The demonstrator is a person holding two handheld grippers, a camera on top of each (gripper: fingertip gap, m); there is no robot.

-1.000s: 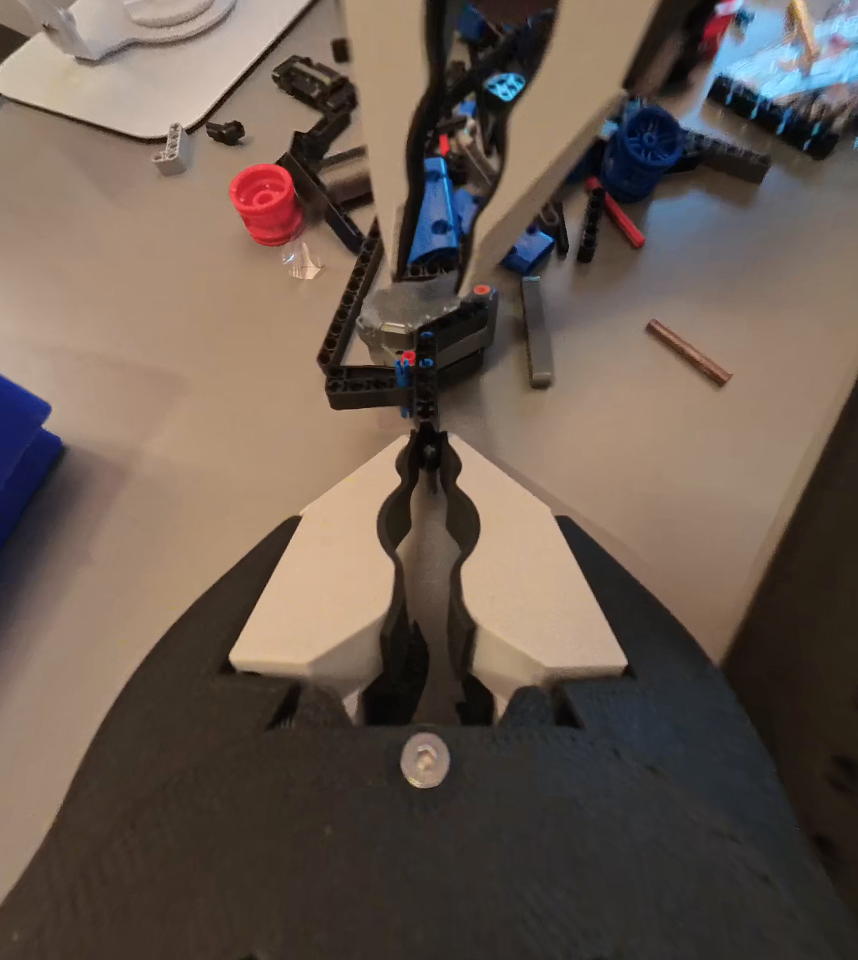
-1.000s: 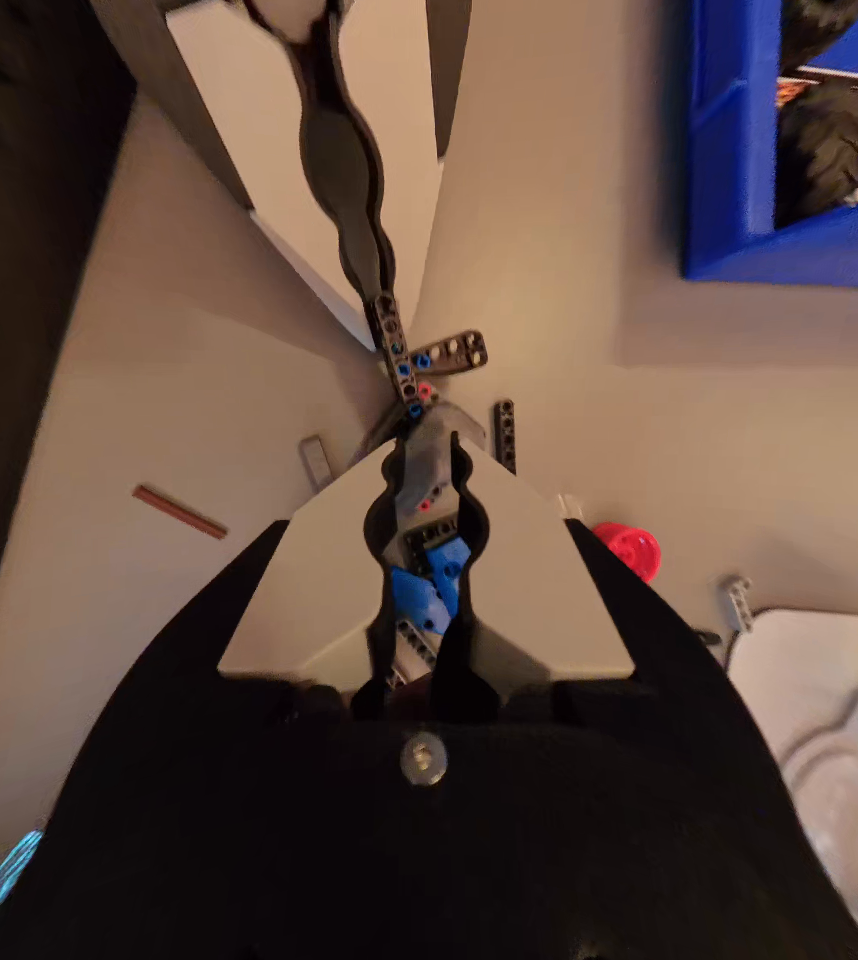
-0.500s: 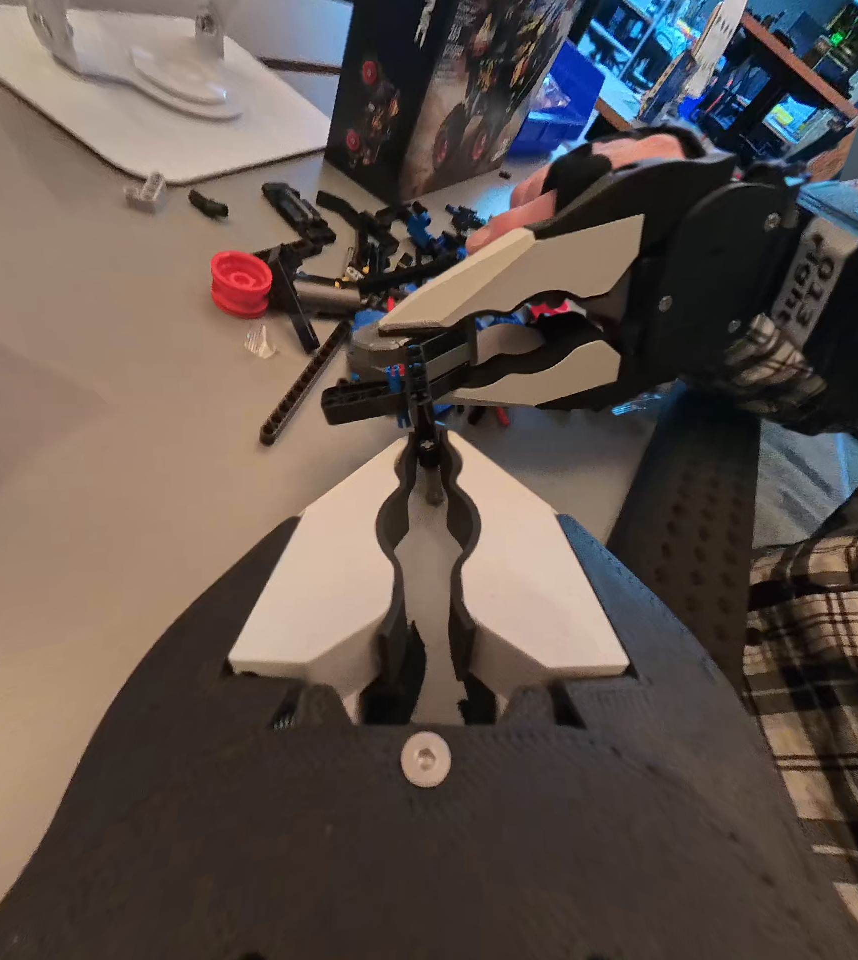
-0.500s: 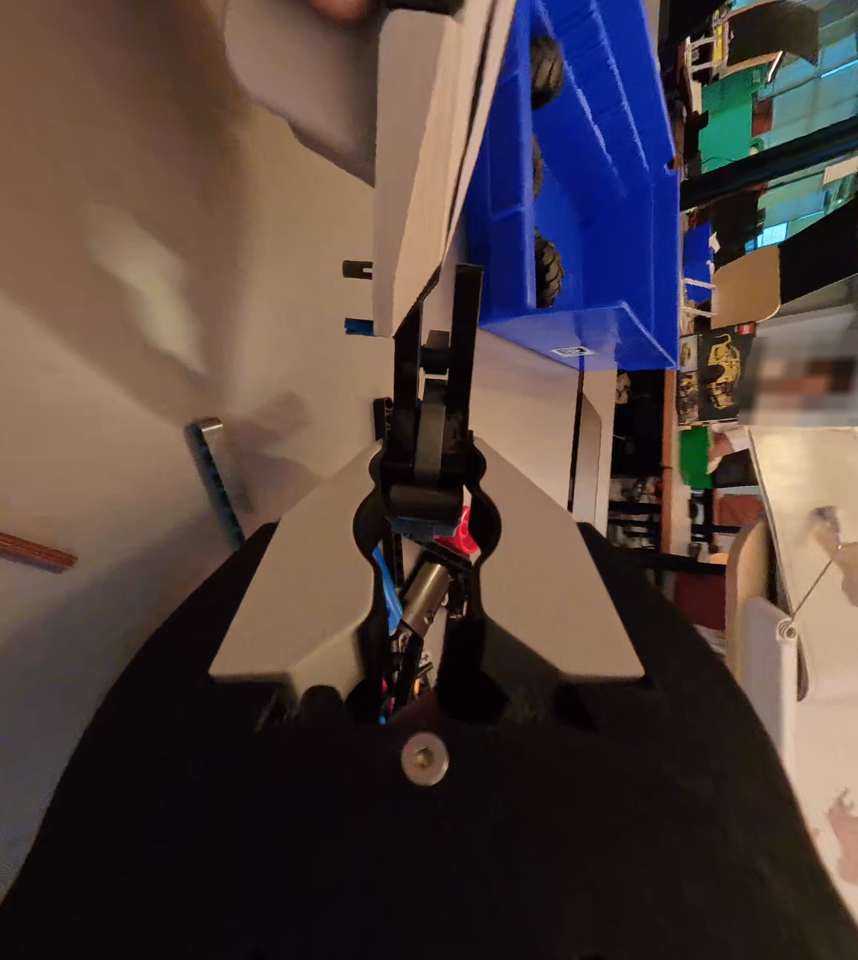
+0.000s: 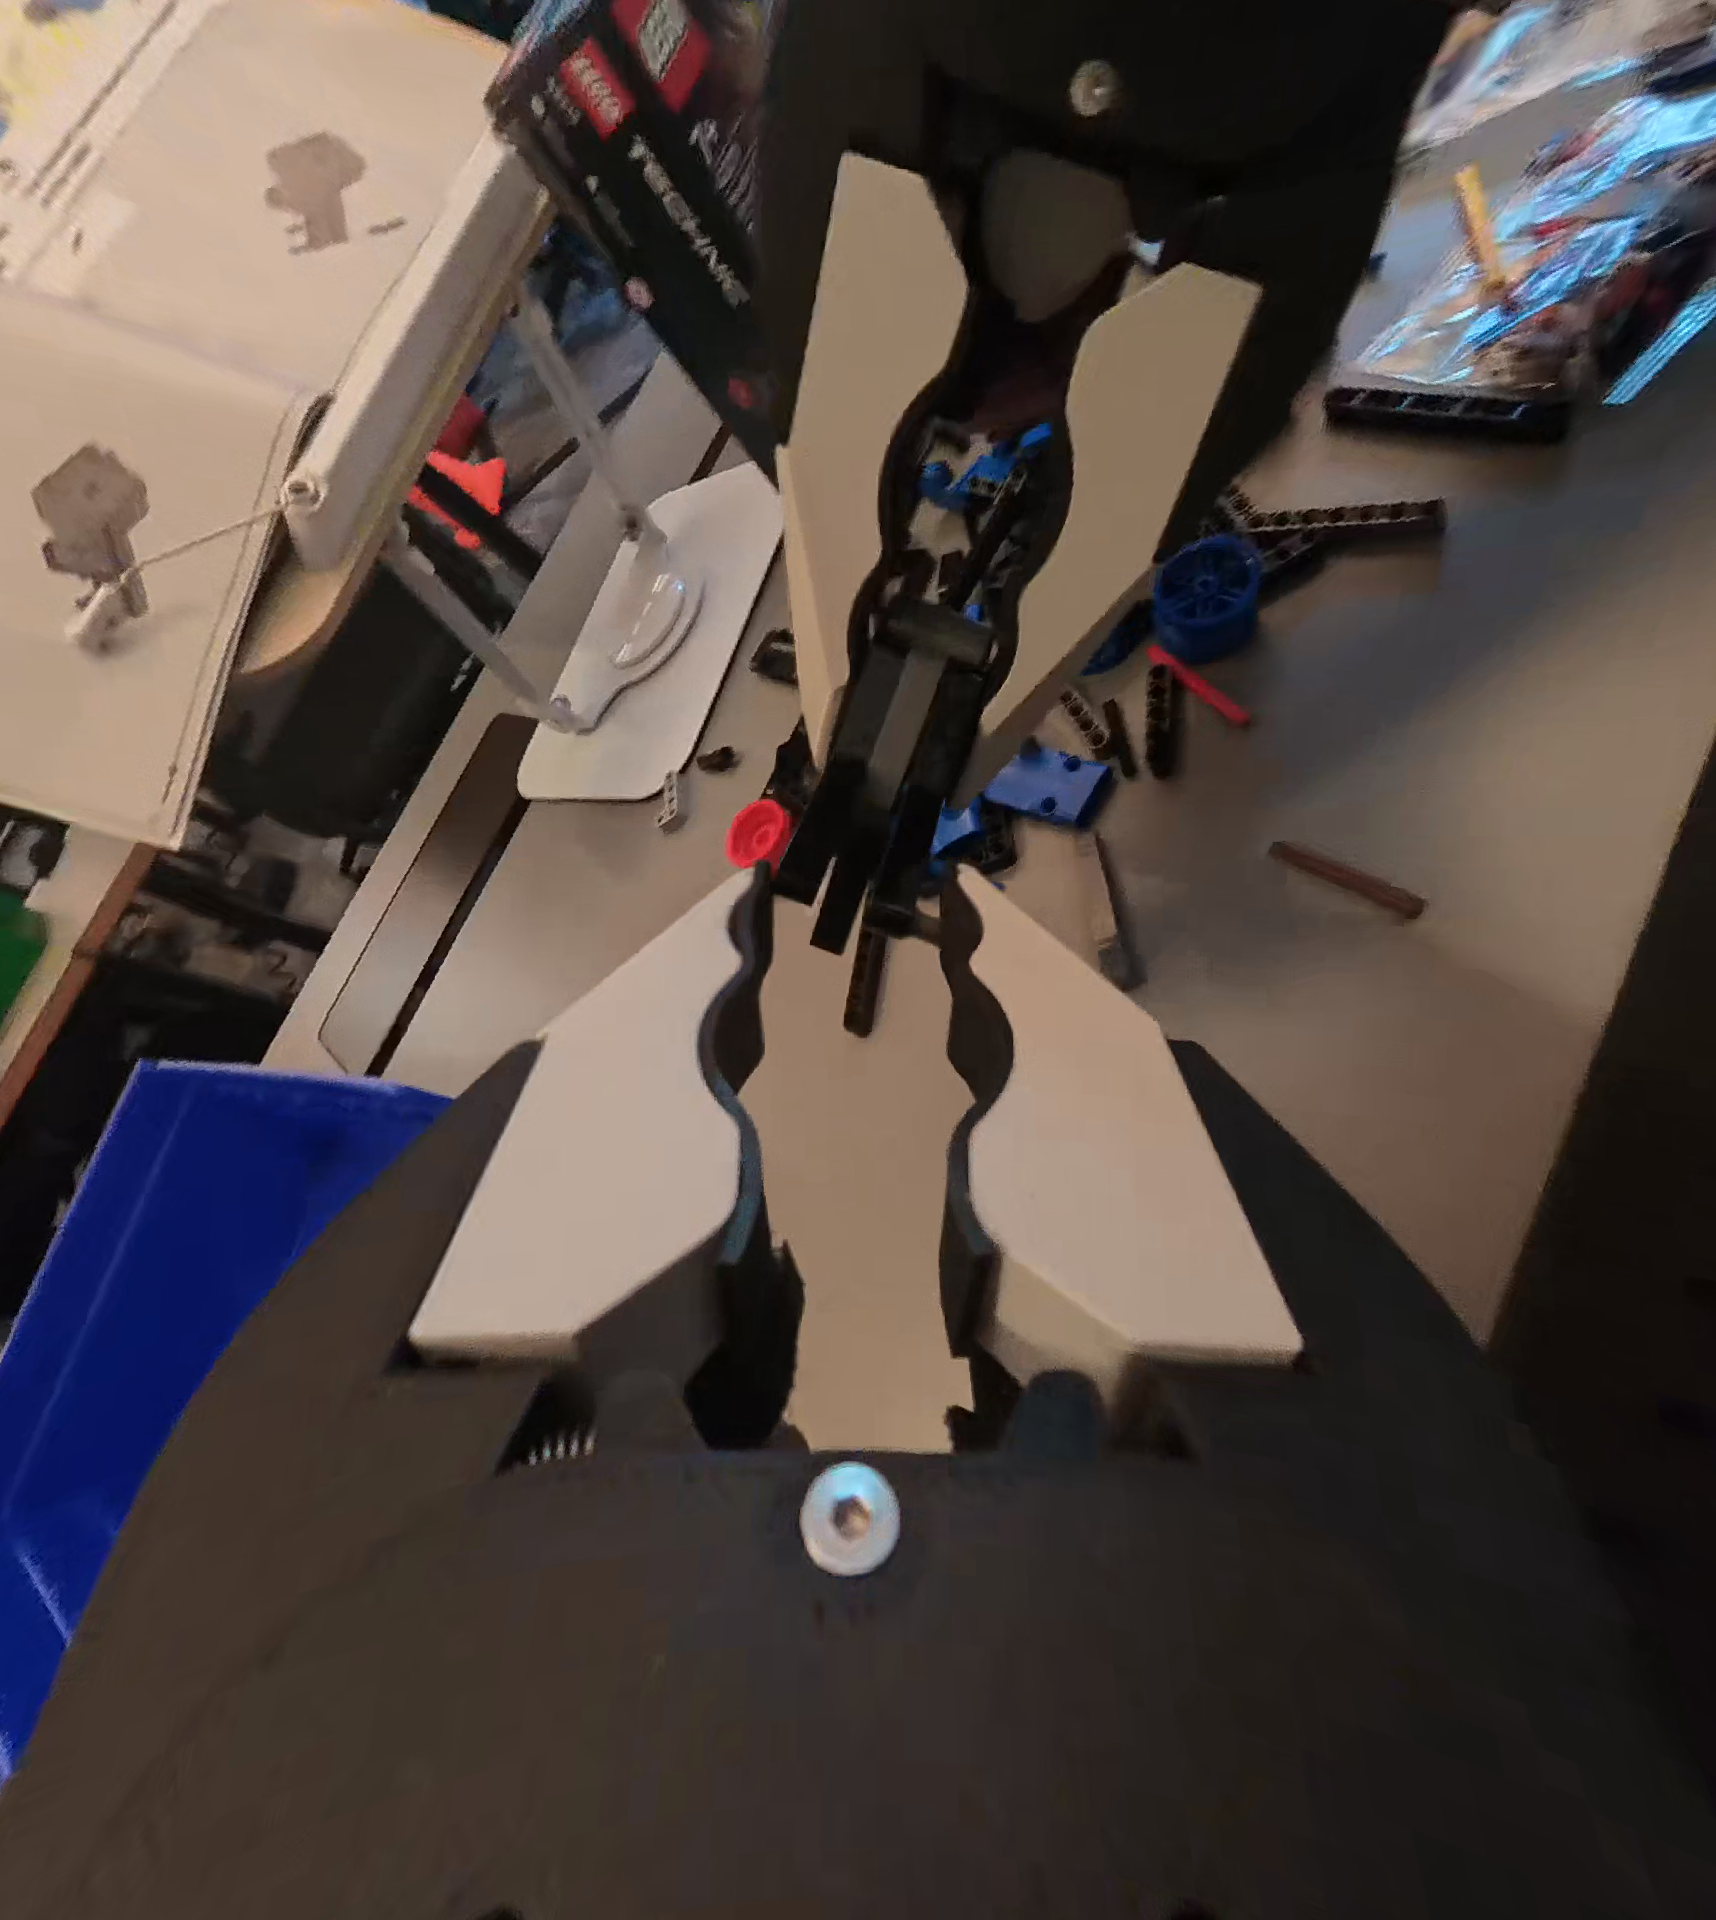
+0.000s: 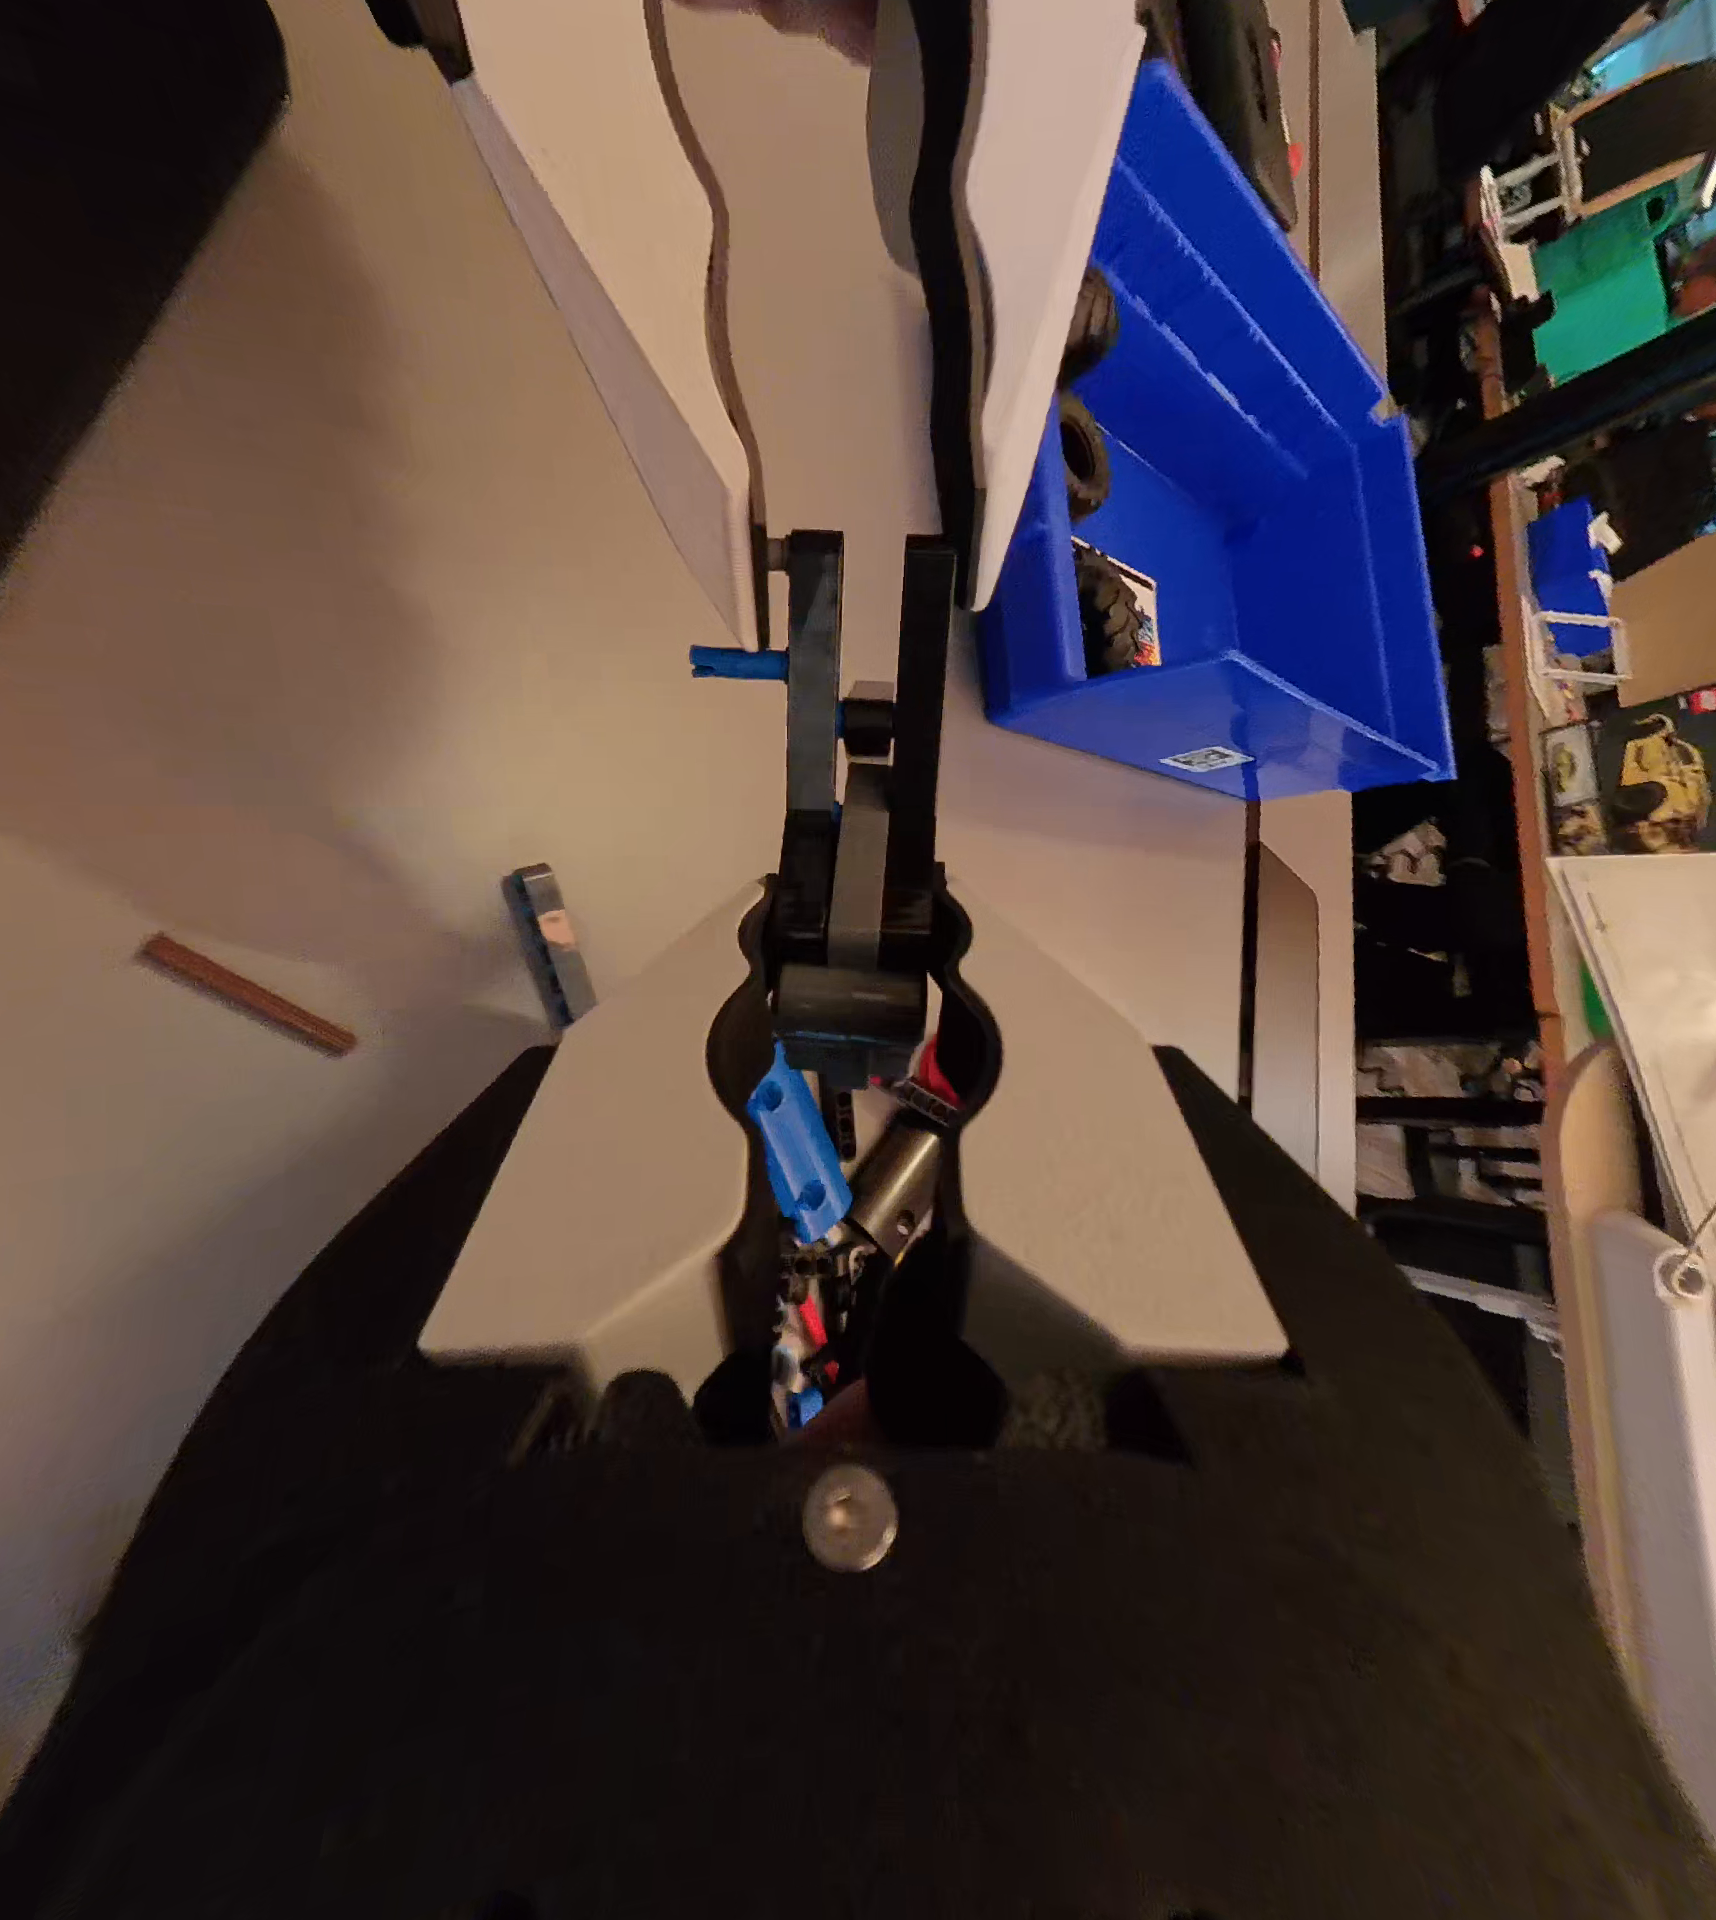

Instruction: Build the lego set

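While the right gripper point(image 6: 854, 914) stays clamped on the black beam assembly point(image 6: 859, 790), light and rigid yet pin-jointed, the left gripper point(image 5: 854, 914), jaws apart, should take the beam ends.

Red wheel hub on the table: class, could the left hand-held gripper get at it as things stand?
Probably yes. The left hand-held gripper is open and empty, and the red wheel hub lies just beyond its left fingertip, though the black beam assembly hangs close beside it.

Bare table point(image 5: 1301, 935) right — brown stick point(image 5: 1345, 881), loose bricks point(image 5: 1051, 784), blue bin point(image 5: 158, 1247) left
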